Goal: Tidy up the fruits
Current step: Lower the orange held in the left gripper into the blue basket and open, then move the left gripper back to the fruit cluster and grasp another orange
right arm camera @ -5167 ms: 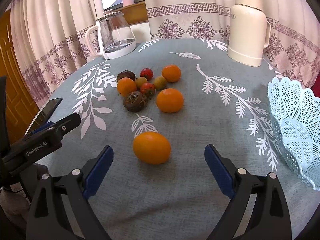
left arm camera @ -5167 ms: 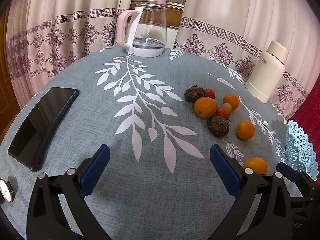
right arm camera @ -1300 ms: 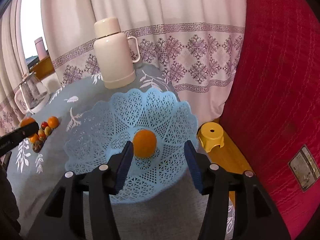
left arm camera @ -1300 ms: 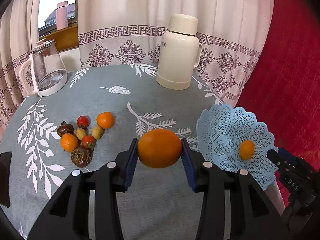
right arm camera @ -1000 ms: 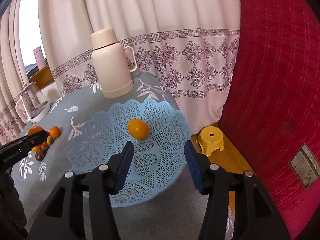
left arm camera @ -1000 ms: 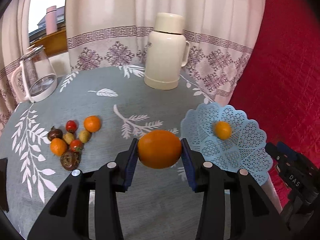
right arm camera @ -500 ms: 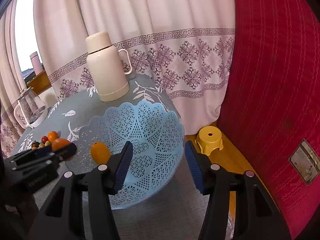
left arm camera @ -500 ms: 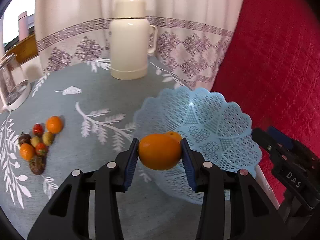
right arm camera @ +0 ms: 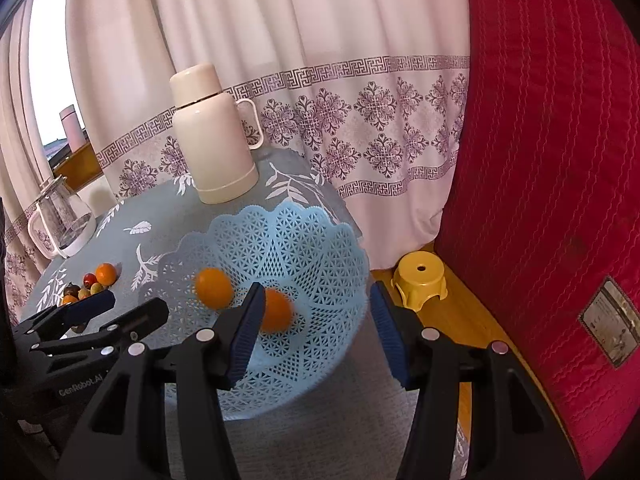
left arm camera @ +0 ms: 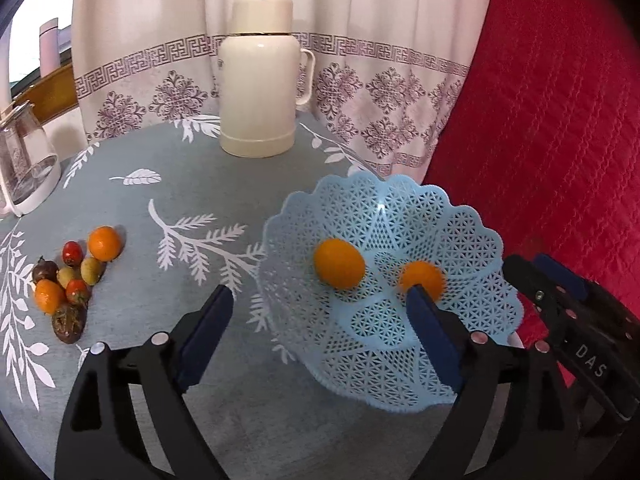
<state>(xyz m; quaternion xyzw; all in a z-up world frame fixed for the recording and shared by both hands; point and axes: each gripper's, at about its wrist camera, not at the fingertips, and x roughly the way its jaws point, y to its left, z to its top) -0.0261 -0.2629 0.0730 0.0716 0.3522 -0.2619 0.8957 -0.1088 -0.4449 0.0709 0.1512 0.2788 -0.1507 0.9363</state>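
A light blue lattice basket [left arm camera: 400, 216] stands at the table's right edge. Two oranges lie in it, a larger one [left arm camera: 339, 263] and a second [left arm camera: 424, 278], slightly blurred, partly behind my left gripper's right finger. My left gripper [left arm camera: 320, 320] hovers over the basket's near rim; its jaws are opening and no pad touches any fruit. In the right wrist view, my right gripper [right arm camera: 316, 304] stands open above the basket [right arm camera: 304, 240], with nothing between its pads. Both oranges [right arm camera: 214, 288] [right arm camera: 276, 310] show there. A cluster of small fruits [left arm camera: 68, 280] sits on the table at left.
A cream thermos [left arm camera: 258, 76] stands behind the basket and a glass kettle [left arm camera: 24, 168] at far left. Beyond the table's right edge are a red quilted surface [right arm camera: 540, 160] and a yellow stool [right arm camera: 420, 280] on the floor.
My left gripper has opened and let go of the large orange, which now lies in the basket beside the other orange. The right gripper has stayed where it was.
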